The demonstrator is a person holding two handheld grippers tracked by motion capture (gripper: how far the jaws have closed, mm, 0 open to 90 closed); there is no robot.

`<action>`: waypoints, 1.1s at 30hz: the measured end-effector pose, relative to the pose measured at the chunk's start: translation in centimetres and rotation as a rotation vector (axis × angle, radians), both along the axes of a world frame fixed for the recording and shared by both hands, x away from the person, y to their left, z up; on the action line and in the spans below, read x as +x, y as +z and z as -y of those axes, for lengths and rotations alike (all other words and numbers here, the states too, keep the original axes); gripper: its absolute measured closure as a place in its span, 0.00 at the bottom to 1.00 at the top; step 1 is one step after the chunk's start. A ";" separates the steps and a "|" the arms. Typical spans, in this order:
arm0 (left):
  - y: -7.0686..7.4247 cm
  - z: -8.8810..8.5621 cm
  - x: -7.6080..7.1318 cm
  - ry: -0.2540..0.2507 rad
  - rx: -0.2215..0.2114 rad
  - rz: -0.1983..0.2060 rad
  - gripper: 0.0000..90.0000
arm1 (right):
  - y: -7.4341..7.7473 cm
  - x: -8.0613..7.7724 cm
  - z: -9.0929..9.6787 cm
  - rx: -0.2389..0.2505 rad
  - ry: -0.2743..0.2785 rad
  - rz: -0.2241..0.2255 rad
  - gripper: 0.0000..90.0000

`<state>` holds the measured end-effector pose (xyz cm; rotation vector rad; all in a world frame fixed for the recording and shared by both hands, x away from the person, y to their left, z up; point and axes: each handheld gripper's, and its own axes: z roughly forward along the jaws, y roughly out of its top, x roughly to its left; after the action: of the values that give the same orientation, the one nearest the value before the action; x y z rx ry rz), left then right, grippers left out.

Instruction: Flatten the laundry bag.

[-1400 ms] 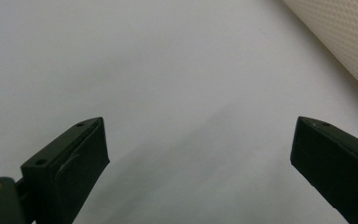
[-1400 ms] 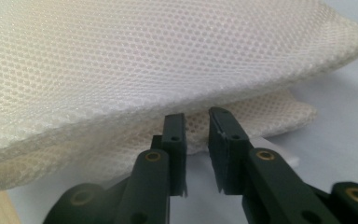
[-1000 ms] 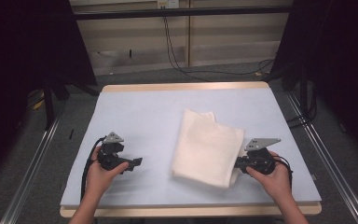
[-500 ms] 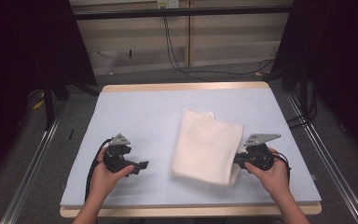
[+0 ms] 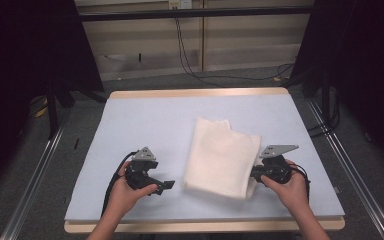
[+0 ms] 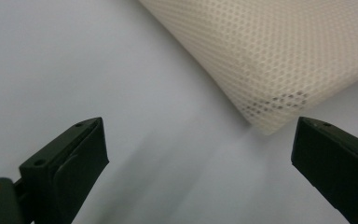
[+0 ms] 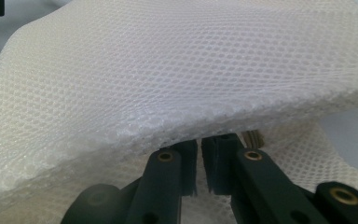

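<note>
A folded cream mesh cloth lies on the pale blue table top, right of centre. My left gripper stands open just left of the cloth's near left corner, and its jaws hold nothing. My right gripper sits at the cloth's near right edge. Its jaws have just been closing and now stand almost together, pinching the cloth edge. The upper fold drapes over their tips and hides them.
The table's wooden front edge runs close below both hands. Metal rails flank the table on both sides. Cables lie on the floor behind it, by the back wall.
My left gripper has slid right across the table toward the cloth's near left corner. The right hand and the cloth have stayed where they were.
</note>
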<state>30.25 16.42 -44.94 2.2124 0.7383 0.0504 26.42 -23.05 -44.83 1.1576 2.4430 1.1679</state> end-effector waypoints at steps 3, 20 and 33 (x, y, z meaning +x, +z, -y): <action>-0.2 1.0 -0.4 -0.058 -0.015 -0.009 0.02 | -0.2 0.0 0.0 0.004 -0.002 0.001 0.93; -1.0 4.2 -1.2 -0.109 0.011 0.053 0.22 | -0.6 0.1 0.1 0.005 -0.020 -0.005 0.91; -0.7 3.7 0.5 -0.025 0.014 0.111 0.34 | -1.0 0.4 0.8 0.013 -0.053 -0.003 0.89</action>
<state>30.79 12.73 -45.61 2.2117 0.6508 0.1650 26.81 -23.84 -45.78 1.2209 2.3948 1.1691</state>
